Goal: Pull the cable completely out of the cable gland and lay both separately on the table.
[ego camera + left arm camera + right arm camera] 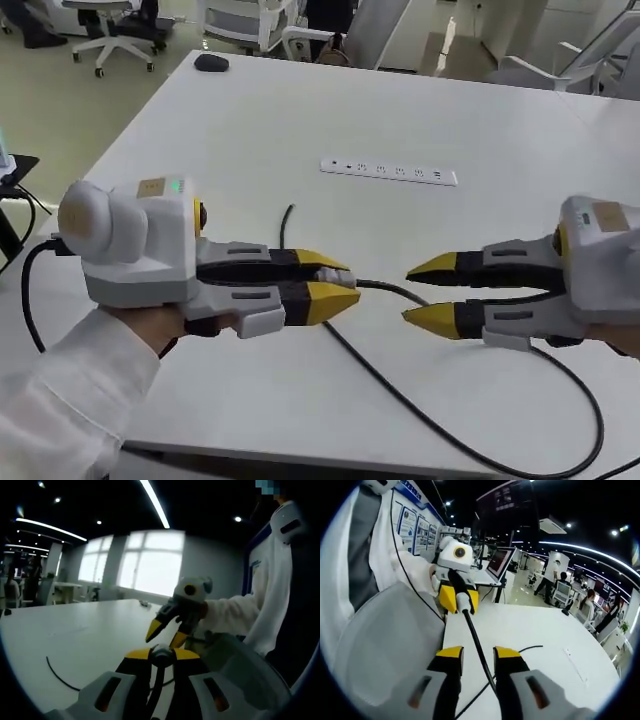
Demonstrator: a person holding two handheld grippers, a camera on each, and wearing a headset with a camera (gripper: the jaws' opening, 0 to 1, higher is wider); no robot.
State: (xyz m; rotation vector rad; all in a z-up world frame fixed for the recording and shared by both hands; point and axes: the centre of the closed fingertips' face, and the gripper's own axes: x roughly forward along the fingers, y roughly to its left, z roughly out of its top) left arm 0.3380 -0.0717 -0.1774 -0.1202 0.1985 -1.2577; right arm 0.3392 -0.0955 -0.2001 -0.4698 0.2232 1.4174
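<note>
1. The left gripper (345,282), at 9 o'clock in the head view, is clamped on the cable gland (461,601), a small pale fitting between its yellow tips, held above the white table (300,120).
2. The cable (475,640), thin and black, leaves the gland toward 3 o'clock.
3. The right gripper (432,293), at 3 o'clock, stands parted, with one jaw on each side of the cable.

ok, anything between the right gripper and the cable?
Nothing visible. The right gripper is open and the cable already runs between its fingers, straight to the cable gland clamped in the left gripper.
</note>
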